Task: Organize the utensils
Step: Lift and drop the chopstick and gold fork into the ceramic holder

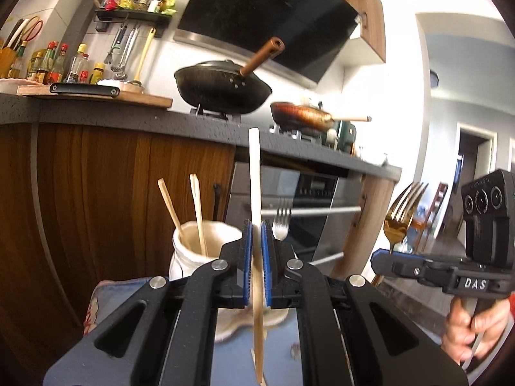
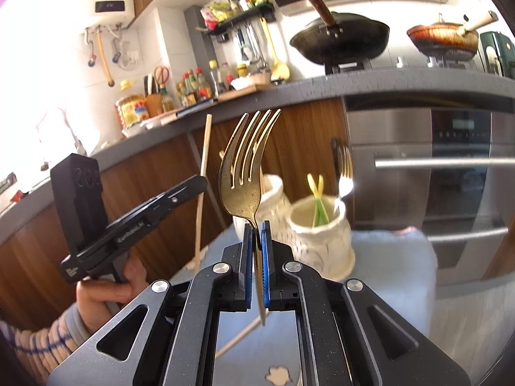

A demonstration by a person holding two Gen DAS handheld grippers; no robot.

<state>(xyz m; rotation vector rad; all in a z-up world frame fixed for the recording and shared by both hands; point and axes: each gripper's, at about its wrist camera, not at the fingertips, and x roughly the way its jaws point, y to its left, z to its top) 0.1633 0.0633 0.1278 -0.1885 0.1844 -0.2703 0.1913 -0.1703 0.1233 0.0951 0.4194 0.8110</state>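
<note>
My left gripper [image 1: 256,225] is shut on a wooden chopstick [image 1: 255,173], held upright above the blue mat. Just beyond it stands a cream ceramic holder [image 1: 193,251] with two wooden chopsticks [image 1: 198,212] in it. A silver fork [image 1: 281,222] sticks up behind my right finger. My right gripper [image 2: 256,225] is shut on a gold fork [image 2: 246,164], tines up. Ahead of it stand two cream holders: the near one [image 2: 318,238] holds green chopsticks [image 2: 317,199] and a silver fork [image 2: 344,180]; the far one [image 2: 273,193] is partly hidden by the gold fork. The left gripper [image 2: 193,185] shows at left with its chopstick [image 2: 203,173].
A blue mat [image 2: 392,257] covers the table under the holders. A loose wooden chopstick [image 2: 238,337] lies on it. Behind are a wood-fronted counter [image 1: 112,173], an oven [image 2: 450,173], and a black wok [image 1: 222,87] and a pan [image 1: 301,115] on the stove.
</note>
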